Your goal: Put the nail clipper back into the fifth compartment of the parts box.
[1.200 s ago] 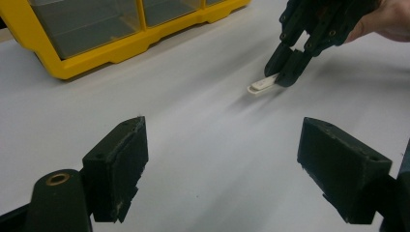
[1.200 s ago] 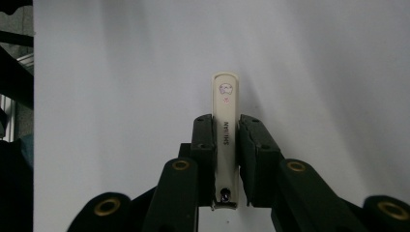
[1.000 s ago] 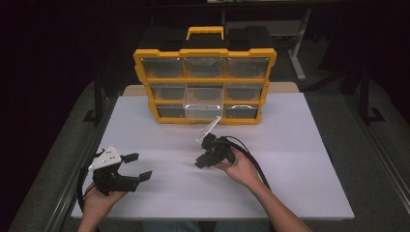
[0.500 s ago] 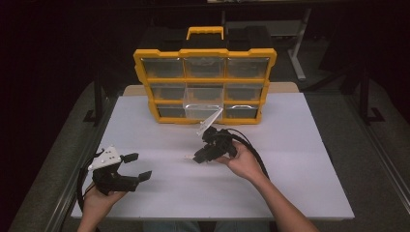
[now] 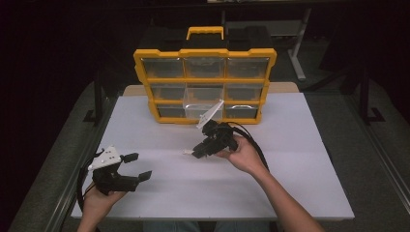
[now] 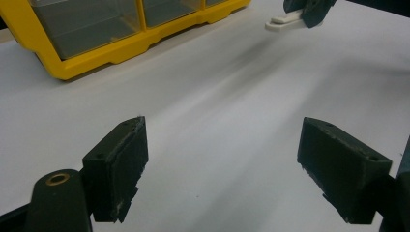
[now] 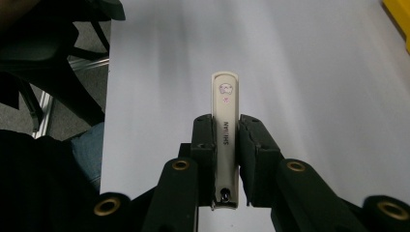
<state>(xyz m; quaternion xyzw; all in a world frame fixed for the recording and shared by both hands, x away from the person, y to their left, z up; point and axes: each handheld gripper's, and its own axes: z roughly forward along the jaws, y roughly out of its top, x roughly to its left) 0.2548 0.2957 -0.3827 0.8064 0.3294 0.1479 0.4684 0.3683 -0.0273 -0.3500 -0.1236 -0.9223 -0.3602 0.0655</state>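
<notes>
A cream nail clipper point(image 7: 225, 125) with a small printed mark sticks forward from my right gripper point(image 7: 226, 137), whose jaws are shut on its sides. In the high view that right gripper point(image 5: 199, 151) hovers over the table's middle, the nail clipper's tip point(image 5: 188, 152) pointing left. My left gripper point(image 5: 136, 166) rests near the table's front left, jaws wide open with nothing between them. In the left gripper view its fingers point(image 6: 118, 162) frame bare white table, with the nail clipper point(image 6: 283, 20) and the other gripper far off.
A yellow organizer case point(image 5: 205, 84) with clear drawers stands upright at the table's back; its lower middle drawer point(image 5: 202, 110) is pulled out. The white table point(image 5: 290, 159) has dark floor around it. Cables trail from both grippers.
My right gripper with the nail clipper has moved slightly away from the person, toward the case, and turned a little. The left gripper has stayed in place, open.
</notes>
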